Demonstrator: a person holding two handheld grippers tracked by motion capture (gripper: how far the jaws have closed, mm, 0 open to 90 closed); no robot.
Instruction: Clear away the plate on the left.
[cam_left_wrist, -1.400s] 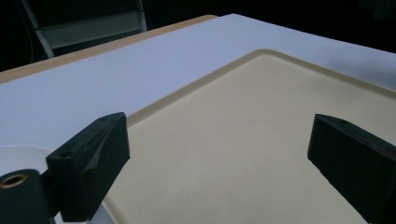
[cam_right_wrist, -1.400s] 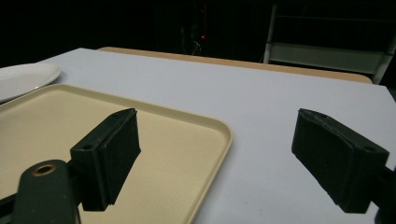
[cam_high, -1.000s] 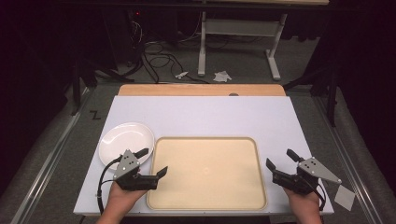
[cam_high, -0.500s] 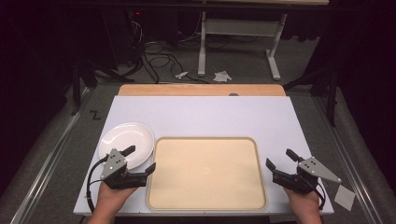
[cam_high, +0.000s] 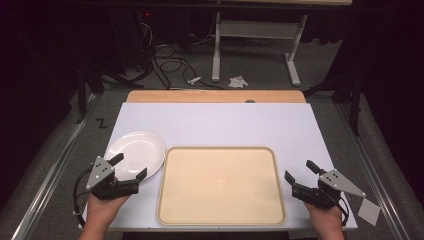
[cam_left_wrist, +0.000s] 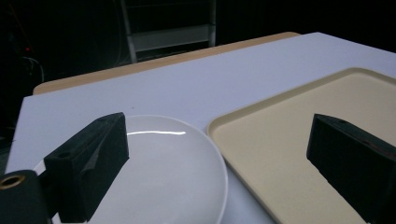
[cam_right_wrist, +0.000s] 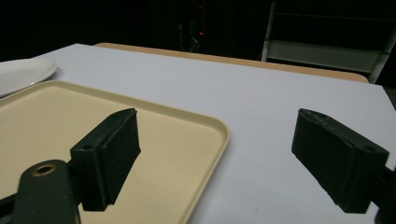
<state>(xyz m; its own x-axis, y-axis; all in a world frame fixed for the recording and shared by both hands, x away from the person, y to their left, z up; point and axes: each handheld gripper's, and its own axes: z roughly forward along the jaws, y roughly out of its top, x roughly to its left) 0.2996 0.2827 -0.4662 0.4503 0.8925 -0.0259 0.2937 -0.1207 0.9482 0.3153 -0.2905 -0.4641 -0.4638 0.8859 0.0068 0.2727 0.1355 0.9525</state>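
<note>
A round white plate (cam_high: 135, 150) lies on the white table (cam_high: 215, 125) at the front left, empty. Right beside it sits a large beige tray (cam_high: 220, 185), also empty. My left gripper (cam_high: 130, 166) is open at the plate's near edge, one jaw over the plate and the other near the gap to the tray. In the left gripper view the plate (cam_left_wrist: 159, 168) and the tray (cam_left_wrist: 299, 140) lie between the spread jaws of that gripper (cam_left_wrist: 219, 130). My right gripper (cam_high: 299, 170) is open just off the tray's right rim (cam_right_wrist: 219, 140), holding nothing (cam_right_wrist: 217, 123).
A wooden strip (cam_high: 215, 96) runs along the table's far edge. Beyond it on the dark floor are cables (cam_high: 165, 60), crumpled paper (cam_high: 237, 81) and a white desk frame (cam_high: 255, 30). A white paper square (cam_high: 369, 212) lies off the front right corner.
My left gripper has moved left, from the tray's left rim to the plate's near edge. The right gripper has stayed put.
</note>
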